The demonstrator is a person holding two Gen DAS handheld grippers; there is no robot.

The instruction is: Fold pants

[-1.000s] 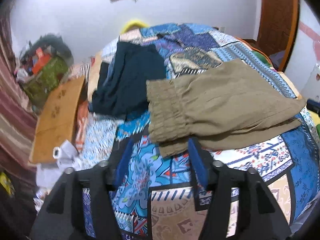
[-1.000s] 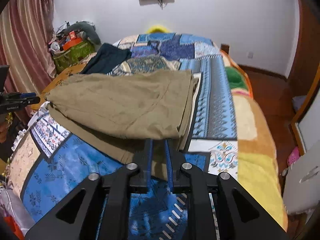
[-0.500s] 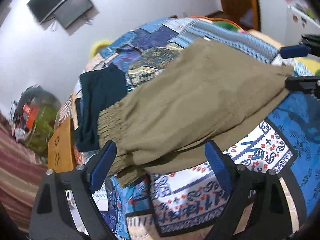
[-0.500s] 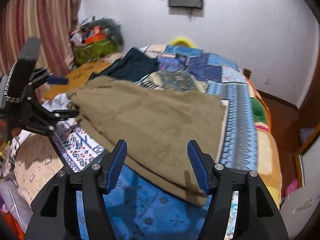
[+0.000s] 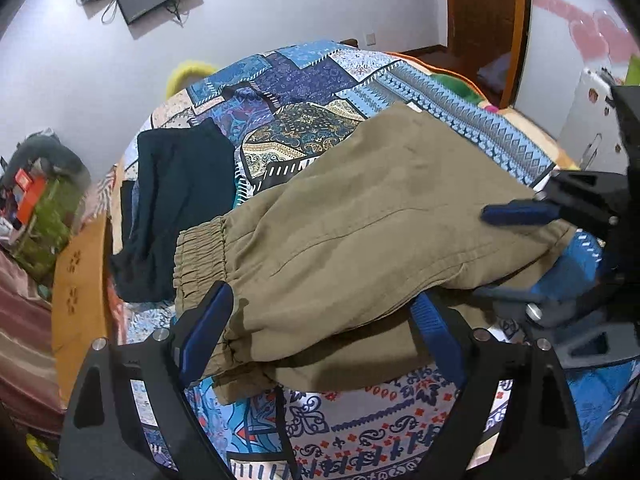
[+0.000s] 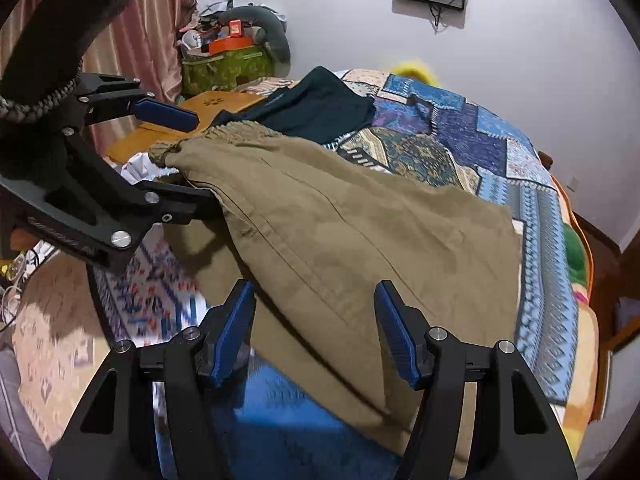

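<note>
Both units closed in since 0.5 s ago. Left hand-held gripper (image 5: 324, 320) spread, straddling waistband edge of khaki pants (image 5: 372, 220); right hand-held gripper (image 6: 314, 332) spread at hem. Pants folded on bed (image 5: 380, 420).

Folded olive pants (image 5: 360, 216) flat on patchwork bedspread (image 5: 320, 72)

pants (image 5: 360, 216) spread across bed (image 5: 360, 432), dark garment (image 5: 180, 200) behind waistband; left gripper (image 5: 320, 320) and right gripper (image 6: 316, 320) at opposite ends.
</note>
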